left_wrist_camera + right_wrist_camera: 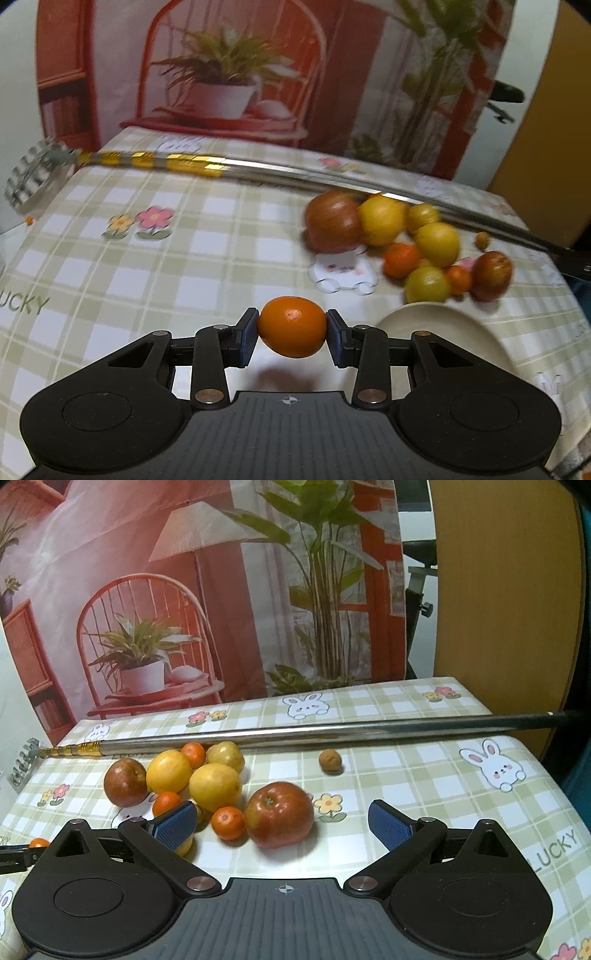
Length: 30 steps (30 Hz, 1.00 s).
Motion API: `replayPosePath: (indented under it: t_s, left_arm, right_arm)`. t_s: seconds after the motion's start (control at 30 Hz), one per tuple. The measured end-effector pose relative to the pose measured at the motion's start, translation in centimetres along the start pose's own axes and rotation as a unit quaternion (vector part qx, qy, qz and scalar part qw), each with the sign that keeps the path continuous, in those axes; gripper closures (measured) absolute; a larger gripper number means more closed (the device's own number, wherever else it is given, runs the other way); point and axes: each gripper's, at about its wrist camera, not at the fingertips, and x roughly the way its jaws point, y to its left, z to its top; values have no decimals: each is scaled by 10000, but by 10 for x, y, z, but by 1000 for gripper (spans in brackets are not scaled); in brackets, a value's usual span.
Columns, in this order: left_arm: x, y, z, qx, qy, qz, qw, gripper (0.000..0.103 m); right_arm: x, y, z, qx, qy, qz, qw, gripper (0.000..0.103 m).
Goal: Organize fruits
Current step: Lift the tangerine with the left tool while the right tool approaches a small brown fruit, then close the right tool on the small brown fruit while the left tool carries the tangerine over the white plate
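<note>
A tangerine [292, 327] clamped in the left gripper [291, 334] hangs beside an empty cream plate [443, 325]; right gripper [282, 821] gapes wide, holding nothing, before a red apple [279, 814].

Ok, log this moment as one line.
left gripper: shut on mandarin | right gripper: open, over fruit pile | plate: empty

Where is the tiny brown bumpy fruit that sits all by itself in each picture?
Left wrist view: the small brown fruit sits far right, just below the metal pole, right of the fruit pile.
Right wrist view: the small brown fruit sits right of centre, alone on the checked cloth, just below the metal pole.
Shared landmark: the long metal pole lying across the table behind the fruit.
</note>
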Motion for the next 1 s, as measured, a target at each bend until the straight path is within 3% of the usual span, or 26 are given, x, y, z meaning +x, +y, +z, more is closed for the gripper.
replayPosePath:
  t_s: [0.33, 0.43, 0.5, 0.7, 1.0]
  left_arm:
    - [-3, -44, 5, 294, -166, -457, 9984, 62]
    - [2, -52, 4, 380, -184, -446, 9981, 62]
    - [4, -56, 4, 413, -174, -424, 9981, 62]
    - [10, -57, 4, 368, -109, -351, 9986, 62]
    - [16, -59, 2, 406, 25, -362, 9985, 62]
  right_arm:
    - [11, -31, 25, -272, -506, 135, 9983, 6]
    - [27, -43, 34, -382, -616, 221, 9971, 13]
    - [42, -51, 38, -425, -621, 286, 9968, 24]
    - [105, -64, 47, -381, -227, 413, 9982, 51]
    - [170, -61, 33, -311, 383, 402, 9980, 63]
